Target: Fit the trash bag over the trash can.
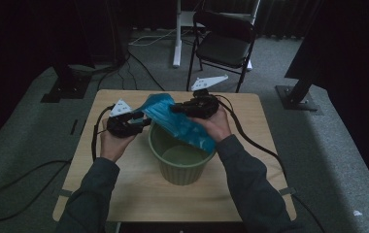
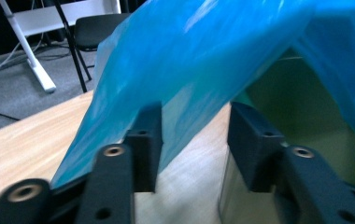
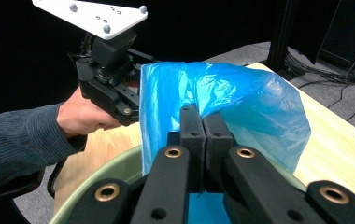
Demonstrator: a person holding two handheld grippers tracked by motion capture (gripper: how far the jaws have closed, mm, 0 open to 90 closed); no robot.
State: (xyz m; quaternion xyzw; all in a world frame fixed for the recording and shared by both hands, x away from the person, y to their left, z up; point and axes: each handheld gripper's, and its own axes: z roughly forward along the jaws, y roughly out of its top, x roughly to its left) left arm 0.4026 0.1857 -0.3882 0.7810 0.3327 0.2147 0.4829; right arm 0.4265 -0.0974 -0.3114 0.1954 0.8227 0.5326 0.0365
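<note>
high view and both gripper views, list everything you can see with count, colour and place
thin blue plastic bag: one, blue, held above the bin's rim
ribbed green plastic bin: one, pale green, middle of the table
light wooden table: one, tan, on grey carpet
black folding chair: one, black, beyond the table
white stand: one, white, left of the chair
left hand-held gripper: one, black, open, bag edge between its jaws
right hand-held gripper: one, black, shut on the bag

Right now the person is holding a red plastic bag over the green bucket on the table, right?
Not quite: the plastic bag is blue, not red. The high view shows it held over the green bucket on the table, and the right gripper view shows the right tool shut on its blue plastic.
</note>
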